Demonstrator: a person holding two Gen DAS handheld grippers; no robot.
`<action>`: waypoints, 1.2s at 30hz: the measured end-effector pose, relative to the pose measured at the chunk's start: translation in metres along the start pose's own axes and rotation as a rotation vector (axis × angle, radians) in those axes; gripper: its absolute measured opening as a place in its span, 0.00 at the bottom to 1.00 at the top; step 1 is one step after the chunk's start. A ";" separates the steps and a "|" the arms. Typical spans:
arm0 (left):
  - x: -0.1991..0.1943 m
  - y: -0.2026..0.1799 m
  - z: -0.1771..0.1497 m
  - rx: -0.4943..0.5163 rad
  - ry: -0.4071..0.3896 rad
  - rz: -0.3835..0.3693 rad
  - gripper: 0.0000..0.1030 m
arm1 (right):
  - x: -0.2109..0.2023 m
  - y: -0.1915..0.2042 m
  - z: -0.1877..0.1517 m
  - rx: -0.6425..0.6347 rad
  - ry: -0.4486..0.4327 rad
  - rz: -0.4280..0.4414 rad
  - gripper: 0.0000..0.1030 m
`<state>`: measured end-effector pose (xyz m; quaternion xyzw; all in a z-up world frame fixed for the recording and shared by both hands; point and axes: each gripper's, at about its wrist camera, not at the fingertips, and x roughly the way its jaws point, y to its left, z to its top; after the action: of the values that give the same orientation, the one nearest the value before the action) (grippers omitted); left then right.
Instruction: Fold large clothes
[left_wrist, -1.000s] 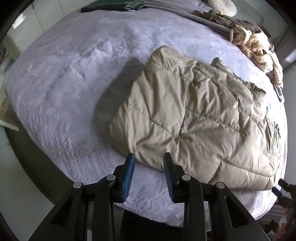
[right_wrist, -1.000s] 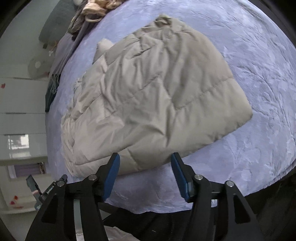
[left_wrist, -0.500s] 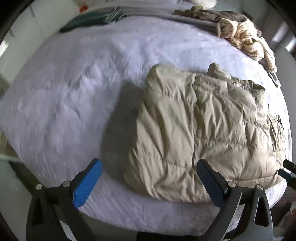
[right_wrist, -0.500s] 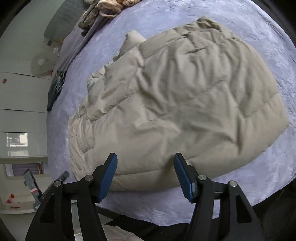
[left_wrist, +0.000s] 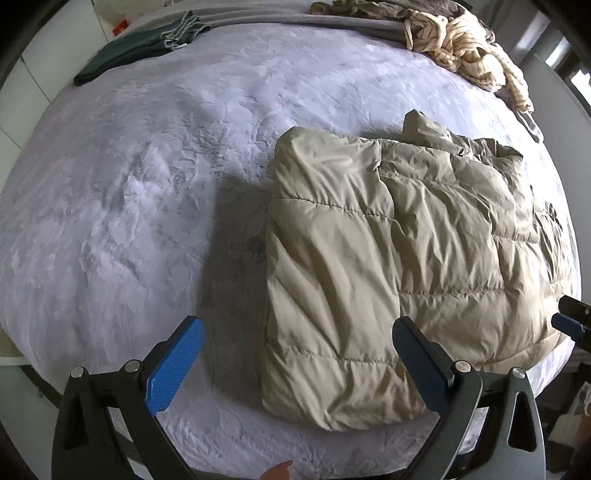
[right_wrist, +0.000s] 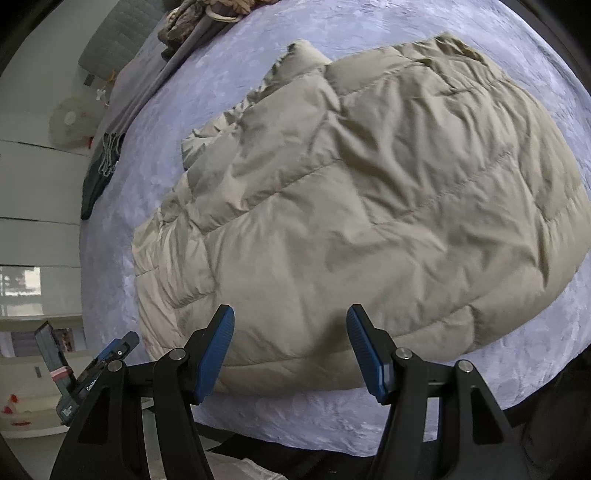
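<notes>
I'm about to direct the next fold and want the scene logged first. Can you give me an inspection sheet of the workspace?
Surface: bed with pale lilac textured cover, bare on one side.
Job's things: beige quilted puffer jacket, folded, lying flat near the bed edge.
Clutter: dark green folded cloth with fringe; cream striped crumpled garment at the far edge.
Grippers: left tool wide open, jaws have just opened, nothing between them; right tool open above the jacket hem, jaws have just been opening, not gripping.
Cables: nothing seen.
Surroundings: white cabinet fronts.
</notes>
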<state>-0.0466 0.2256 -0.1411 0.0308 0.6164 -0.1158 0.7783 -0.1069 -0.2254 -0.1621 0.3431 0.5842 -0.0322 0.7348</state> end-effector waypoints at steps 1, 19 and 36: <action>0.001 -0.001 0.000 0.002 0.002 -0.004 0.99 | 0.001 0.004 0.000 -0.006 -0.002 -0.001 0.75; 0.024 0.002 0.008 -0.021 0.040 -0.008 0.99 | 0.023 0.048 -0.002 -0.105 -0.004 0.009 0.85; 0.121 0.041 0.033 -0.038 0.237 -0.585 0.99 | 0.055 0.030 0.023 -0.105 0.117 -0.041 0.85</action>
<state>0.0197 0.2414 -0.2535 -0.1491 0.6875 -0.3189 0.6351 -0.0572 -0.1956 -0.1950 0.2933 0.6339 0.0035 0.7156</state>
